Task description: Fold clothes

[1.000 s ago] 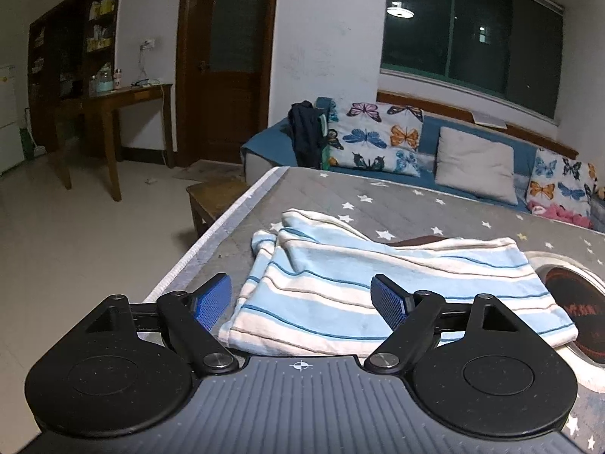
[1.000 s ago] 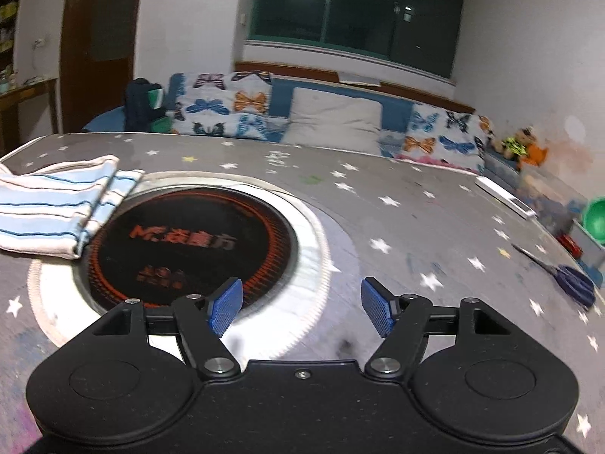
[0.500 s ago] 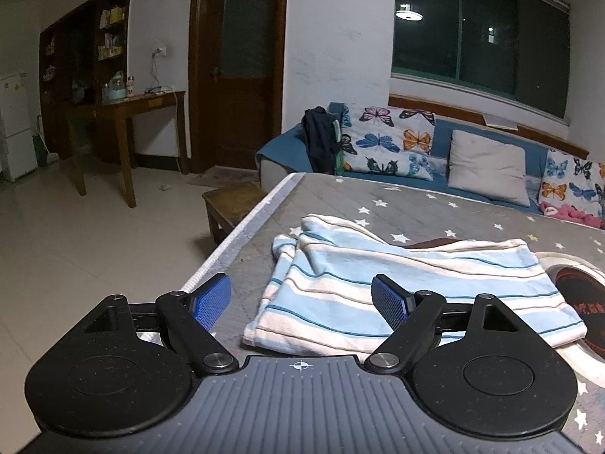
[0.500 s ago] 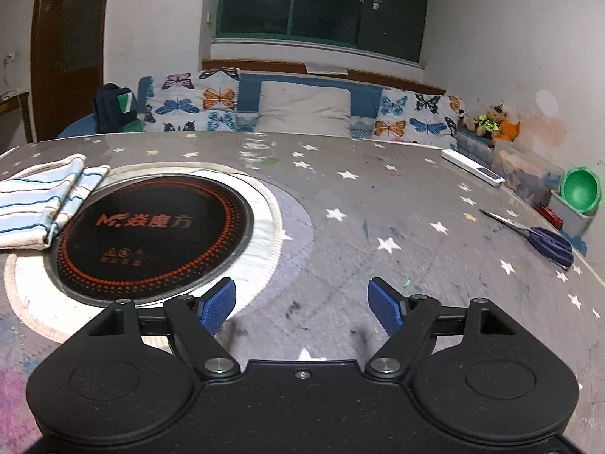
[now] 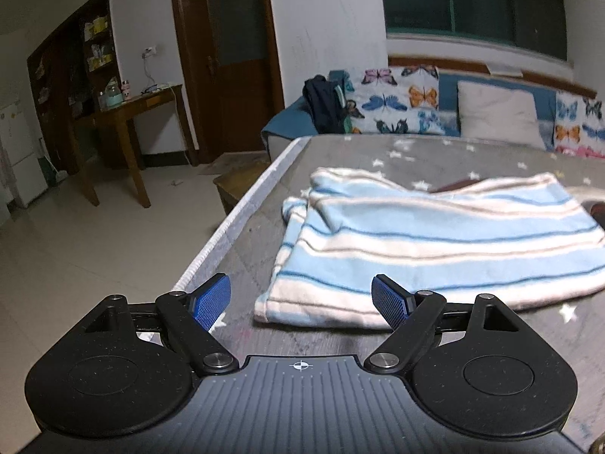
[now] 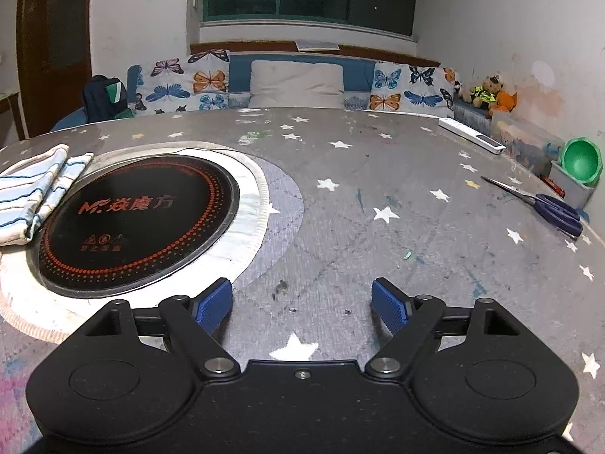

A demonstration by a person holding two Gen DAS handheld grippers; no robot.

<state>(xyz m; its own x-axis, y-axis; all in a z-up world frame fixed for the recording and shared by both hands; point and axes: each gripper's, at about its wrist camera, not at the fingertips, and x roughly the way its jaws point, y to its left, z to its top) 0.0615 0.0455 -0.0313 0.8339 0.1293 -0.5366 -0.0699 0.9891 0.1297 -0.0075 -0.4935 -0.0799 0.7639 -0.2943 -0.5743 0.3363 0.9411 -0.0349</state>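
Left wrist view showed the left gripper (image 5: 301,299) nearer, jaws wide and empty, just before the cloth (image 5: 435,242) lying crosswise; right gripper (image 6: 301,304) jaws were opening over bare bench (image 6: 378,189).

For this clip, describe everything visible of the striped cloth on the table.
The striped cloth looks like soft fleece in pale blue and white bands with thin darker blue lines. It lies folded in layers, flat on the star-patterned table near its left edge, and one end reaches the round black cooktop. Neither tool touches it.
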